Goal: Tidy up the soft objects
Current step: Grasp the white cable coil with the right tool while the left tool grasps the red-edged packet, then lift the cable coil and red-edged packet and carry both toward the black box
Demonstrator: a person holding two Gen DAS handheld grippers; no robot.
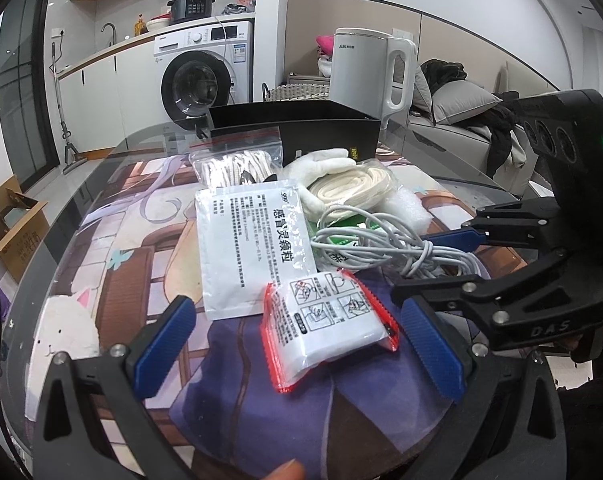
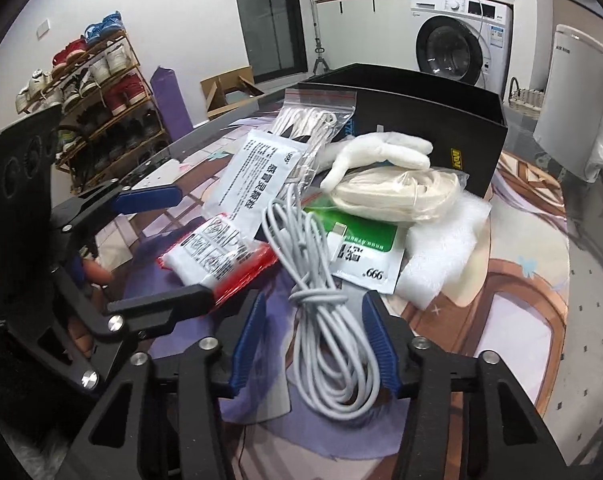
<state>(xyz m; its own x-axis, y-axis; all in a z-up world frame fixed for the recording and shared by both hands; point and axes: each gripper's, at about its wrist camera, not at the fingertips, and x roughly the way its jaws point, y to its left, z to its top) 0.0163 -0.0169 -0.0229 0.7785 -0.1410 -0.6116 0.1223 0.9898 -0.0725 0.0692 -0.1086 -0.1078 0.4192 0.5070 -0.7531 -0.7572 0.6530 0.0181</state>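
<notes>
A pile of soft items lies on the patterned mat. My left gripper (image 1: pixel 301 340) is open, its blue pads wide on either side of a red-edged white packet (image 1: pixel 329 320) without touching it. My right gripper (image 2: pixel 315 344) straddles a bundled grey cable (image 2: pixel 325 320). The right pad is against the coil and a gap shows at the left pad, so it is open. Behind these lie a white printed sachet (image 1: pixel 253 244), a zip bag of white cord (image 1: pixel 237 164), a white plush hand (image 2: pixel 381 152), a bag of cream band (image 2: pixel 397 196) and a green sachet (image 2: pixel 365 240).
A black open box (image 2: pixel 433 120) stands behind the pile, with a white kettle (image 2: pixel 573 108) to its right. White foam (image 2: pixel 445 248) lies right of the green sachet. The round glass table edge (image 1: pixel 101 168) curves on the left. A person's fingertip (image 1: pixel 285 472) shows at the bottom.
</notes>
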